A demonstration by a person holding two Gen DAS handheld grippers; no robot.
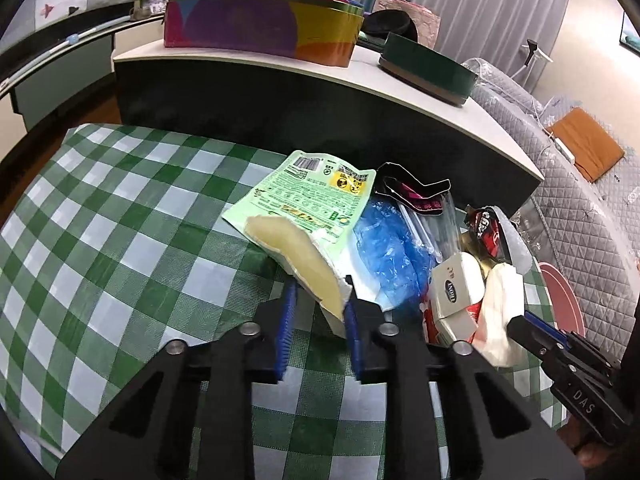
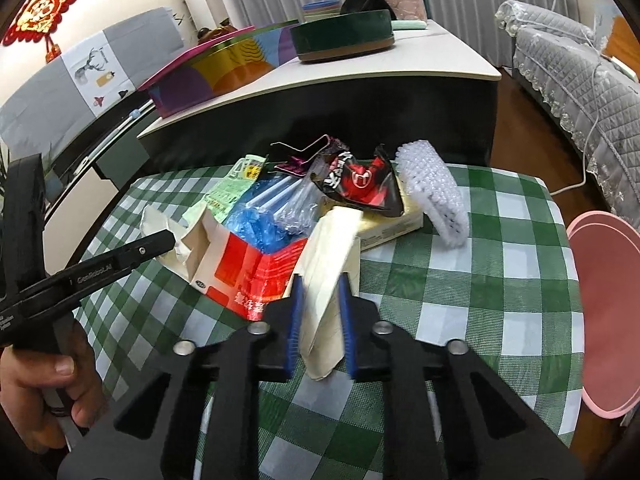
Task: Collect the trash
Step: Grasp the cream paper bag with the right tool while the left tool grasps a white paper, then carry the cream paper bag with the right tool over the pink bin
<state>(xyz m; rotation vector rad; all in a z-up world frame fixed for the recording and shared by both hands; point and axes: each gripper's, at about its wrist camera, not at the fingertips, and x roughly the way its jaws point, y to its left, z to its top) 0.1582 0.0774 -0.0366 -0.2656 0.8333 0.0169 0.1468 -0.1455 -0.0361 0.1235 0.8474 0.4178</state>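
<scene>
Both of your grippers are closed on trash at the near edge of the pile on the checked counter (image 1: 120, 216): left gripper (image 1: 320, 312) pinches the torn green packet (image 1: 304, 200), right gripper (image 2: 320, 312) the cream paper scrap (image 2: 328, 264), seemingly ready to lift toward the pink bin (image 2: 608, 312) at right.

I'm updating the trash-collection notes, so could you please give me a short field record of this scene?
surface: green checked tablecloth
trash pile: green wrapper, blue plastic, red-and-white carton, bubble wrap
left gripper: fingers closed on the green wrapper's torn pale edge
right gripper: fingers closed on cream paper
beside table: pink bin
</scene>
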